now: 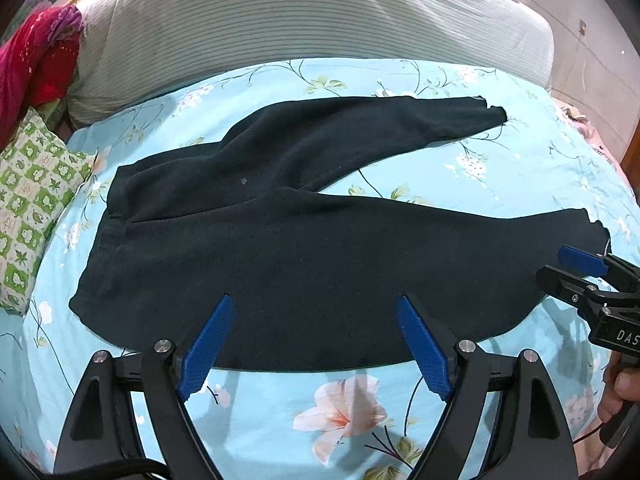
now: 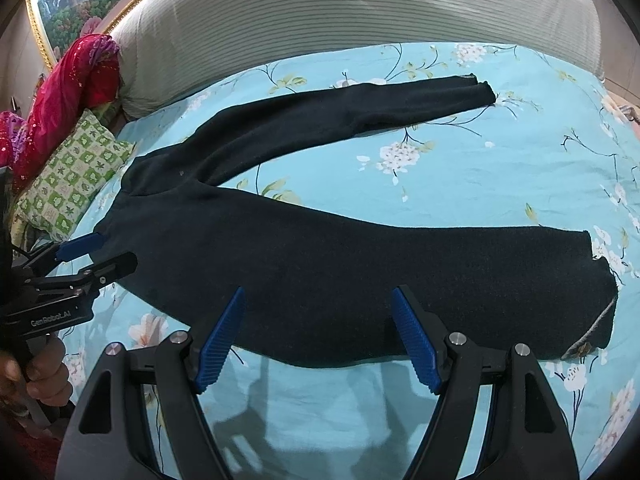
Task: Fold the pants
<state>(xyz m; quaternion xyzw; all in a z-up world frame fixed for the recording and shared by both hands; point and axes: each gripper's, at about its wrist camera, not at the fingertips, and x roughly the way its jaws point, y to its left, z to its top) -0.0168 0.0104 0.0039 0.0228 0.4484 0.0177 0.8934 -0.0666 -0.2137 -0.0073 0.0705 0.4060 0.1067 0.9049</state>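
Both my left gripper (image 1: 316,320) and right gripper (image 2: 318,316) hover wide apart, empty, above the dark pants (image 1: 280,248) lying flat on the floral bedsheet (image 1: 340,408), waistband left, legs running right.

Bare sheet (image 1: 248,408) before pants (image 1: 304,248)

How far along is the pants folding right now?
Done: the dark pants lie spread flat on the floral bedsheet, legs apart. In hand: nothing; the left claw and right claw are open over the near edge. Left: every fold.
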